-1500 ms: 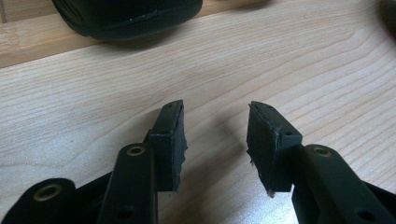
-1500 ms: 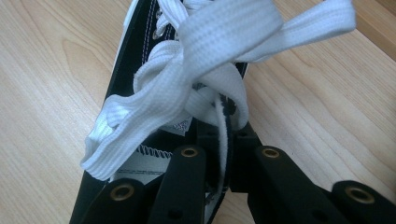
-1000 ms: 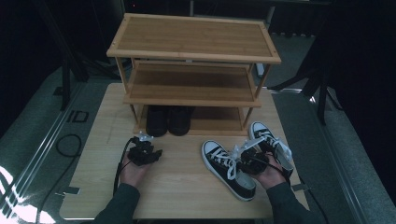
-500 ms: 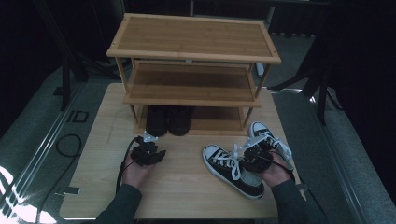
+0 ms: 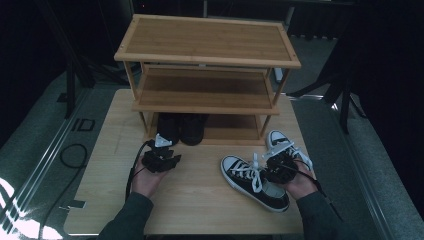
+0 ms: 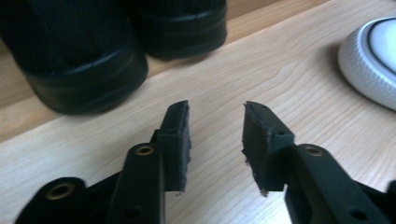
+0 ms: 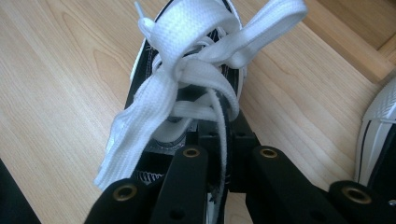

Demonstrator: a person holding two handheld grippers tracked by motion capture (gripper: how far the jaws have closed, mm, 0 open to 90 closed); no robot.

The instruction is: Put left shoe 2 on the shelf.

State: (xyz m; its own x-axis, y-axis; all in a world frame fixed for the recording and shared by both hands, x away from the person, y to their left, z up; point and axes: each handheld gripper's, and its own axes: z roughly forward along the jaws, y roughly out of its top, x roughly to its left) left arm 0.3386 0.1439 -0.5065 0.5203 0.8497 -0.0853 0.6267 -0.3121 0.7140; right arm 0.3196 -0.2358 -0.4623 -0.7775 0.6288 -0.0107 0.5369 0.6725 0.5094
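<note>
Both forearms reach in over the pale wood-grain table [image 5: 200, 200], palms cupping the tools, just in front of the slatted wooden shoe rack [image 5: 205, 70]. The right tool [image 7: 223, 154] is clenched on the canvas edge of a black sneaker [image 5: 255, 182] with flat white laces and a white rubber toe, lying in front of the rack's right leg; its twin [image 5: 277, 142] sits just beside it. The left tool [image 6: 215, 135] is released, jaws having just narrowed on nothing, facing what seem to be smooth black shoes [image 5: 180, 127] under the rack.
</note>
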